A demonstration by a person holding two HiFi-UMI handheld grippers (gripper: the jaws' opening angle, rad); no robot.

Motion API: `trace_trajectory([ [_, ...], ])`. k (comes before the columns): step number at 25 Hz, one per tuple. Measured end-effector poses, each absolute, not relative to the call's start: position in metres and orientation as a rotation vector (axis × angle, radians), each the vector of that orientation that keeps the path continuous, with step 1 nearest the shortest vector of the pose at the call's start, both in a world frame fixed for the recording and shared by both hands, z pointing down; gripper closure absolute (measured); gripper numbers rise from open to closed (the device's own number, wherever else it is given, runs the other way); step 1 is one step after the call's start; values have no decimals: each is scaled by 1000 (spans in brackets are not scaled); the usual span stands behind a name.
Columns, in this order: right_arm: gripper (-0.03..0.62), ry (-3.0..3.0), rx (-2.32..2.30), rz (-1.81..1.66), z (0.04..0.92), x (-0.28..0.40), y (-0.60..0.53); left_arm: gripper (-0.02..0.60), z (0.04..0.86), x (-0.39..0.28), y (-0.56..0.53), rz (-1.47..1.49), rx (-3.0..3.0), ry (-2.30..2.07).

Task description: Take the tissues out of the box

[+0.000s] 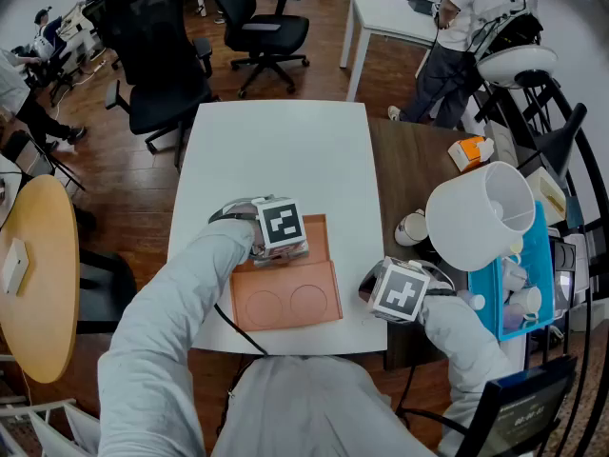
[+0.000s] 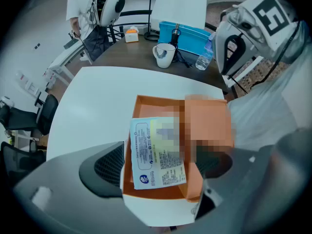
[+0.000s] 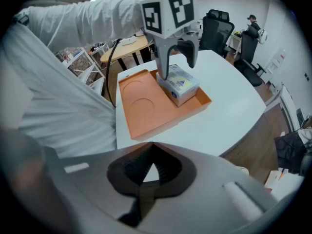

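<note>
An orange box [image 1: 285, 298] lies open on the white table [image 1: 276, 150], its lid with two round marks folded flat toward me. A tissue pack [image 2: 158, 152] with a blue-and-white label lies in the box; in the right gripper view the tissue pack [image 3: 179, 84] shows in the far corner. My left gripper [image 2: 161, 177] reaches down into the box with its jaws wide on either side of the pack, and orange shows between the pads and the pack. My right gripper [image 1: 373, 286] hovers at the table's front right corner, jaws shut with nothing in them.
A dark desk [image 1: 409, 160] adjoins the table's right side with a white mug [image 1: 412, 228], a white lamp shade [image 1: 476, 217] and a blue tray [image 1: 540, 255]. Black office chairs [image 1: 157, 74] stand beyond the table. A person [image 1: 466, 17] stands at the back right.
</note>
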State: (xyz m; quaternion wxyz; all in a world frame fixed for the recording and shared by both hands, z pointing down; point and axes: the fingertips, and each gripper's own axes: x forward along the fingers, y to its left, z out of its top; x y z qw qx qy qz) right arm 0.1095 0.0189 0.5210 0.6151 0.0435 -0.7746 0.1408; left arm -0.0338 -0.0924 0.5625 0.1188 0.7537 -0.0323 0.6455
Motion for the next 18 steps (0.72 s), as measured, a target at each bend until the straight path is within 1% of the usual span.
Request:
trace_trajectory([
  [6, 591, -1796, 108, 339, 528, 111, 26, 138, 592, -39, -106, 1947, 2148, -111],
  [12, 591, -1795, 105, 346, 529, 115, 31, 135, 601, -44, -98, 1909, 2100, -58],
  [18, 591, -1797, 97, 347, 532, 115, 31, 178, 600, -44, -96, 1934, 2093, -38],
])
